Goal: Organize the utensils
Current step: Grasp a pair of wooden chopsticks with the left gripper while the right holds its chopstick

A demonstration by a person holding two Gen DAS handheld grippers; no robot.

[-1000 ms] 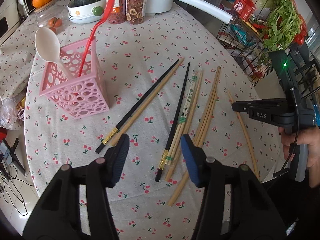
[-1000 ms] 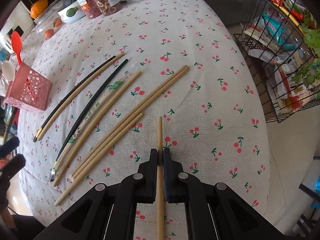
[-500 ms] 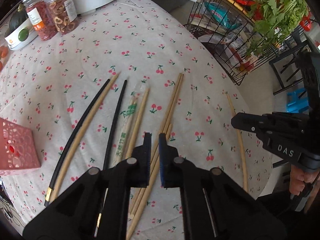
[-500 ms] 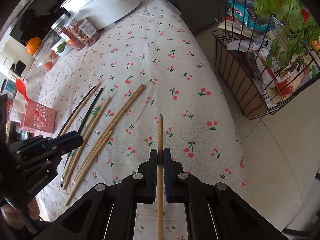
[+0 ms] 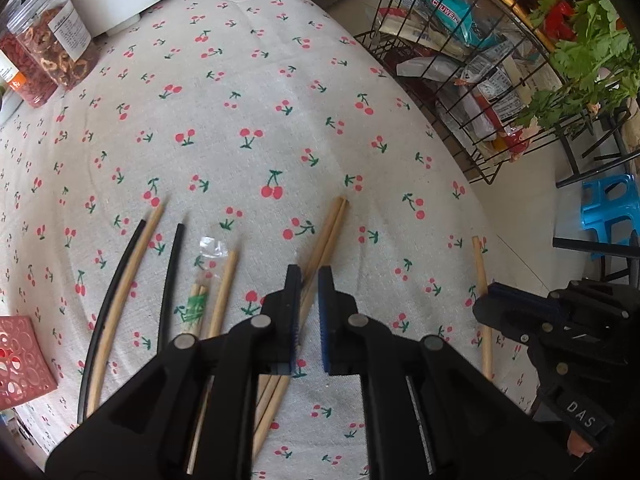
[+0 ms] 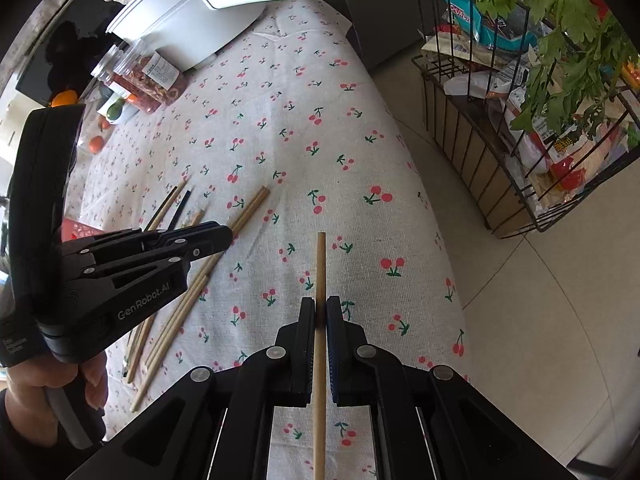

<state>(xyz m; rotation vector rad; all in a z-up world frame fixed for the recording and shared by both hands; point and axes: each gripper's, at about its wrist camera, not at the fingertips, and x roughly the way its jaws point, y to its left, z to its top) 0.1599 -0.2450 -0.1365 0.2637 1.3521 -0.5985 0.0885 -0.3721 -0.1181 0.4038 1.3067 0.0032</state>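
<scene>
Cherry-print cloth covers the table (image 6: 320, 120). Right claw (image 6: 320, 320) pinches a lone pale bamboo chopstick (image 6: 321, 264) pointing to twelve o'clock: light, stiff, prone to pivot, best gripped mid-shaft. Left claw (image 5: 309, 292), nearly pressed together, straddles paired bamboo chopsticks (image 5: 330, 228).

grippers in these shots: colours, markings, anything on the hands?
Both are matte black plastic two-finger units with silver rivets and blue ribbed pads on the inner finger faces. The left gripper body reads "GenRobot.AI" in grey; the right gripper carries a "DAS" label. Each is gripped by a bare hand; no cable clearly visible.
</scene>
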